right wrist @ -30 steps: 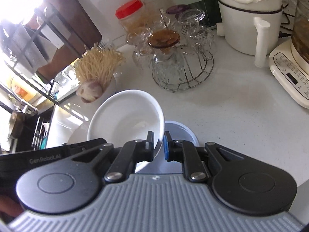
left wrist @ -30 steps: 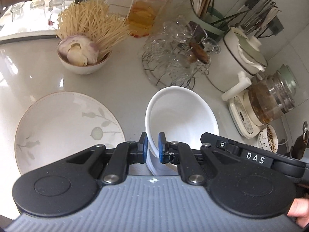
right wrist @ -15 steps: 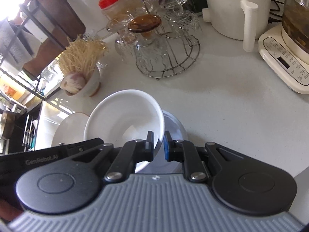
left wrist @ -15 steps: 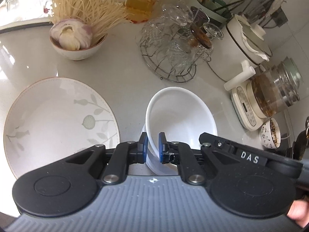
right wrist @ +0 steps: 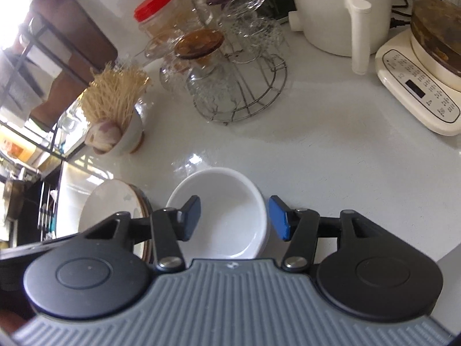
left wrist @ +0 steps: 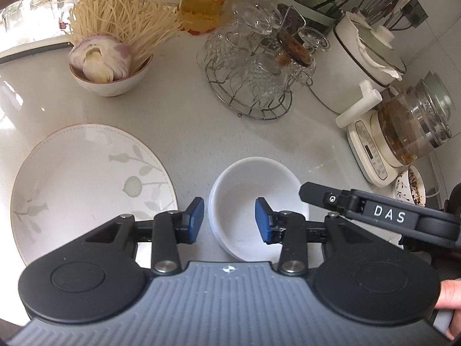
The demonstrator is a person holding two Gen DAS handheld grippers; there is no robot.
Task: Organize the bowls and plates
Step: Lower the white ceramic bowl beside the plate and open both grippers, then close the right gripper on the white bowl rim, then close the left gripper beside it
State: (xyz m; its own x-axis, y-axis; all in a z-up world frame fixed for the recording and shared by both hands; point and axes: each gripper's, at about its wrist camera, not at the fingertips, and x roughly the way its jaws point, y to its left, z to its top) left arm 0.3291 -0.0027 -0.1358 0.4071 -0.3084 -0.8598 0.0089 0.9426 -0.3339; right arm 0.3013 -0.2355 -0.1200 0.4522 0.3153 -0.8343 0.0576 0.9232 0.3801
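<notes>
A white bowl sits level on the counter, nested in another white bowl whose rims show at its left side. My left gripper straddles the bowl's left rim; its jaws are opening and the blue pads stand clear of the rim. In the right wrist view my right gripper straddles the right rim of the bowl, its jaws also opening and not touching. A large leaf-patterned plate lies to the left. The right gripper's black body crosses the left wrist view.
Behind stand a bowl of noodles and garlic, a wire rack of glasses, a red-lidded jar, a white pot and a glass kettle on its base. A small dish sits far right.
Both grippers have let go of the white bowl and spread their jaws. The bowl, held tilted before, now lies level in the lower bowl.
</notes>
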